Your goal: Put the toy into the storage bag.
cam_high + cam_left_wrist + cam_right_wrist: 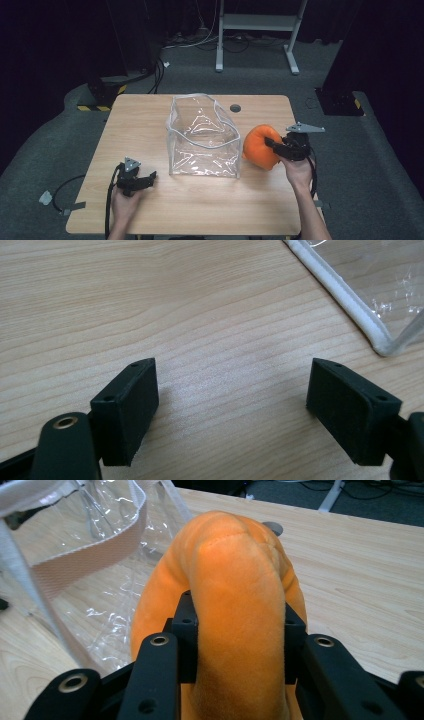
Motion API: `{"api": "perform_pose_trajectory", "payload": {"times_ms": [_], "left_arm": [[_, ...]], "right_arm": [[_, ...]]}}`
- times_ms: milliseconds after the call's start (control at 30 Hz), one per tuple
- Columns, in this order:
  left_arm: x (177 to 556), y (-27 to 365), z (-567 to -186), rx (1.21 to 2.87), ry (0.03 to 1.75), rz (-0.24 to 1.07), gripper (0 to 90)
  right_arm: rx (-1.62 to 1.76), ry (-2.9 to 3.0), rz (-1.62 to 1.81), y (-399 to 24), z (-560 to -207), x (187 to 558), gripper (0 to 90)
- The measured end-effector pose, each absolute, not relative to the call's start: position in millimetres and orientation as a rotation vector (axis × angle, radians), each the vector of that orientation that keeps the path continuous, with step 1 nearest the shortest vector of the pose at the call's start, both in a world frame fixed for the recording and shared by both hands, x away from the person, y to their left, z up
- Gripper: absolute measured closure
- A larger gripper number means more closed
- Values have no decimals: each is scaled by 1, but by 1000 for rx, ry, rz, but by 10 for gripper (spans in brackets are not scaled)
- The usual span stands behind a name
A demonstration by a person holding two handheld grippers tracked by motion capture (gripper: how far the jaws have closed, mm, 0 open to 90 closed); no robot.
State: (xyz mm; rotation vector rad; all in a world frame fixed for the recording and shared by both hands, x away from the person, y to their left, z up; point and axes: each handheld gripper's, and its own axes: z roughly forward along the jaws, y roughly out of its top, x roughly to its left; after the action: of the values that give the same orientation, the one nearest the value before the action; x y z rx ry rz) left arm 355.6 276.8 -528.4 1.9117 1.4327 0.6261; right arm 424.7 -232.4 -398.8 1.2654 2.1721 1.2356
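While the wooden surface [200, 200] carries everything, the biggest item on it is the clear plastic bag [204, 137], standing open-topped near the middle, white-edged and floppy-walled. Just to its right, near the bag's side, sits the orange plush toy [260, 146], a soft, light, ring-like cushion that squashes readily and will not slip much. The right hand-held gripper [272, 143] is clamped across one fat roll of the plush, its pads [186, 630] sinking into the fabric; a pinch on a thick fold like this looks the safest hold. The left hand-held gripper [145, 179] rests low over the surface, jaws apart with nothing between them, near the bag's front corner.
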Motion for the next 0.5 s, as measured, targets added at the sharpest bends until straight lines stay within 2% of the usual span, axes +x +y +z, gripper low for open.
{"api": "perform_pose_trajectory", "payload": {"times_ms": [500], "left_arm": [[356,277,-528,1913,1432,625,209]], "right_arm": [[1258,2155,1221,-239,-386,417,648]]}}
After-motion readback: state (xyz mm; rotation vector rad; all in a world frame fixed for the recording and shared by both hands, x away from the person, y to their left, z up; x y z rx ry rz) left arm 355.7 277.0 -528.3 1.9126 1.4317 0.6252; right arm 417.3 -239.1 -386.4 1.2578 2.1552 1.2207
